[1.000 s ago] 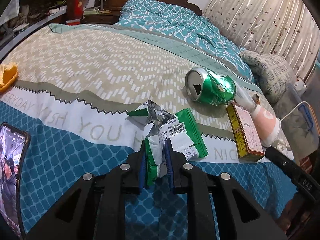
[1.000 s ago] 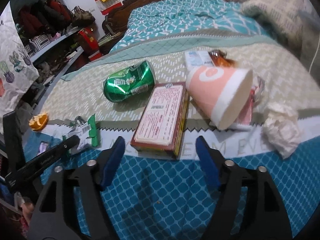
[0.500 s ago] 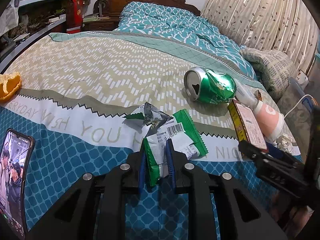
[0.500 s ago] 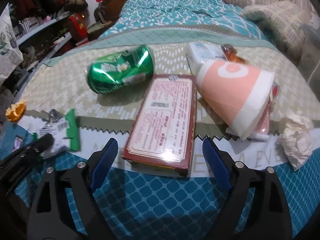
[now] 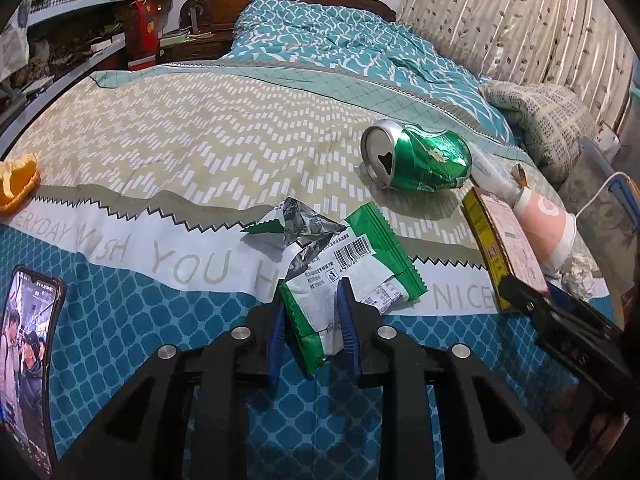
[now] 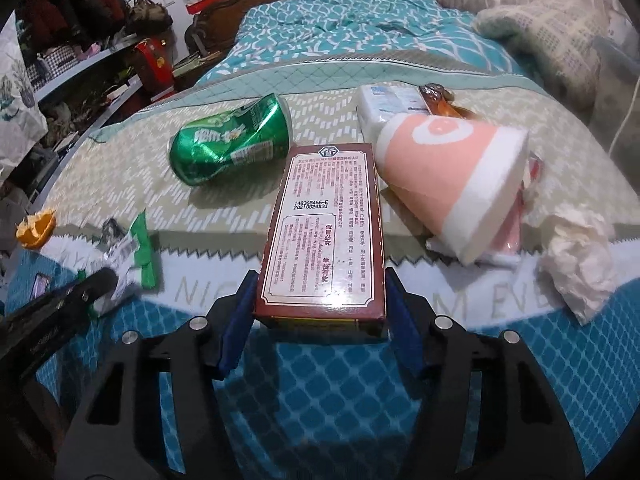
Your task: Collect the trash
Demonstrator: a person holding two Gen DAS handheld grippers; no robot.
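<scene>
Trash lies on a bed. My left gripper [image 5: 311, 322] is shut on a green and white snack wrapper [image 5: 340, 268] at the bed's near edge. My right gripper [image 6: 320, 308] has its blue pads on both sides of the near end of a dark red box [image 6: 326, 228], touching it. A dented green can [image 6: 230, 140] lies left of the box; it also shows in the left wrist view [image 5: 420, 156]. A pink paper cup [image 6: 452, 172] lies on its side right of the box. A crumpled tissue [image 6: 580, 252] lies further right.
An orange peel [image 5: 16, 180] lies at the bed's left side. A phone [image 5: 26, 356] with a lit screen lies at the near left. A white packet [image 6: 388, 100] and a brown wrapper [image 6: 440, 100] lie behind the cup. A folded blanket [image 5: 540, 120] is at the right.
My right gripper moved forward and closed in around the near end of the red box. My left gripper kept its hold on the wrapper and hardly moved.
</scene>
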